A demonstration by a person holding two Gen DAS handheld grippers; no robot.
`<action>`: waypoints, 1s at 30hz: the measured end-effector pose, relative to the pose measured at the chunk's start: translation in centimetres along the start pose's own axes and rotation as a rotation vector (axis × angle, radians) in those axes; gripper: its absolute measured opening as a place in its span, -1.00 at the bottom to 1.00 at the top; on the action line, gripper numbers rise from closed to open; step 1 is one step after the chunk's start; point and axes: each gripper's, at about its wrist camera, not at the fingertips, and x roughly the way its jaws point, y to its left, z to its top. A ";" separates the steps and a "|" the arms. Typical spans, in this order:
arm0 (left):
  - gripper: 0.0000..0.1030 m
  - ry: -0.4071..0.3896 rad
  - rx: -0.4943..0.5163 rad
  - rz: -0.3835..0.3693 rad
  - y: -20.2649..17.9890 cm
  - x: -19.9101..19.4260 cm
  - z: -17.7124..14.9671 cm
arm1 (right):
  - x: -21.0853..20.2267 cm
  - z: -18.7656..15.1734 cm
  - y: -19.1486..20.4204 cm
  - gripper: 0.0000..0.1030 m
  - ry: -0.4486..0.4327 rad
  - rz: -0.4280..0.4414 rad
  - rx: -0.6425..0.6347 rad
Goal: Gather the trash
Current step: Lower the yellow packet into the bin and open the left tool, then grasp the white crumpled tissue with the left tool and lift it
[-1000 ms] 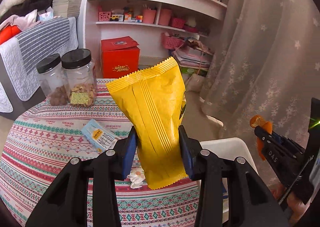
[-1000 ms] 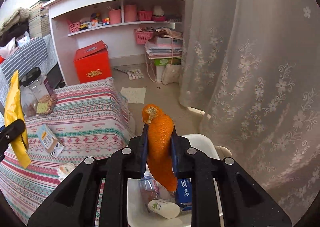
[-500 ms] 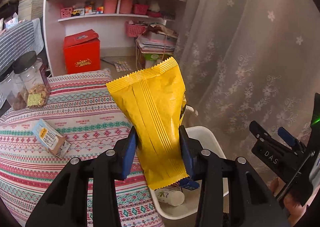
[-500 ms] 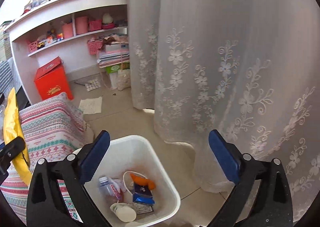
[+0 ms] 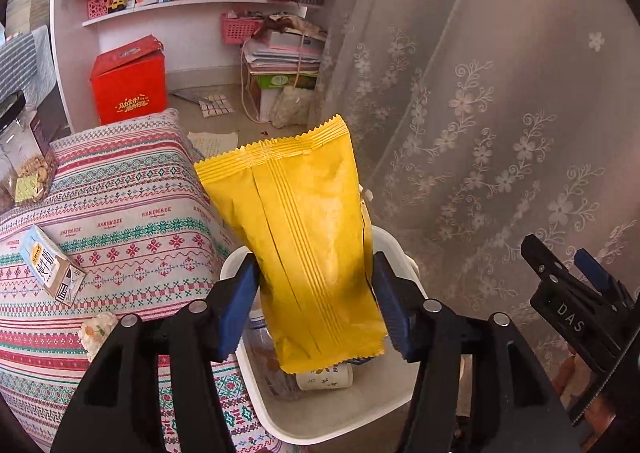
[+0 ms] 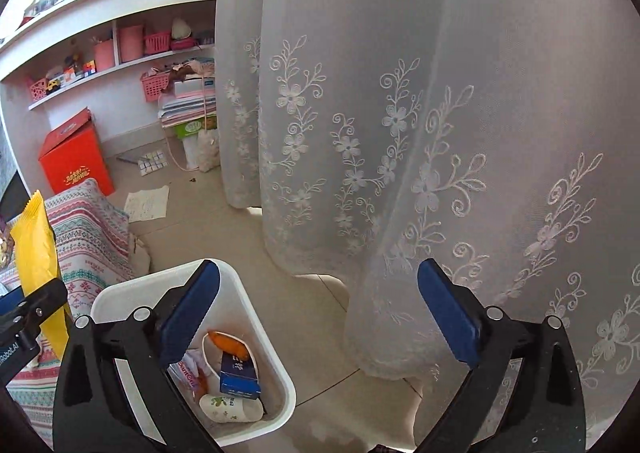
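Two blue pads of the left hand-held gripper (image 5: 314, 307) pinch a yellow snack bag (image 5: 304, 237) at its lower half; it looks light, crinkly and slippery. Just beyond and below sits the white bin (image 5: 404, 393). The right hand-held gripper (image 6: 320, 317) gapes wide, empty.

The mouth of the white bin (image 6: 276, 353) is open from above, under my yellow bag (image 5: 304, 249). The table edge (image 5: 192, 189) stands close on its left, the curtain (image 6: 400, 133) on its right; bare floor (image 6: 208, 221) lies behind.
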 end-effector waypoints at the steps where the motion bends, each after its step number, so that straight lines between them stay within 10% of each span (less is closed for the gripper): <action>1: 0.25 0.008 0.003 0.003 0.0 0.2 -0.1 | 0.1 -0.1 0.0 0.85 0.006 -0.001 -0.002; 10: 0.61 0.079 -0.008 0.054 1.9 0.8 -0.2 | 0.9 -0.5 2.5 0.86 0.066 0.012 -0.080; 22: 0.61 0.303 -0.014 0.249 10.5 2.0 -1.3 | 1.1 -1.6 7.5 0.86 0.142 0.101 -0.211; 30: 0.61 0.436 -0.063 0.252 15.7 4.1 -3.7 | 1.2 -2.2 9.6 0.86 0.179 0.130 -0.258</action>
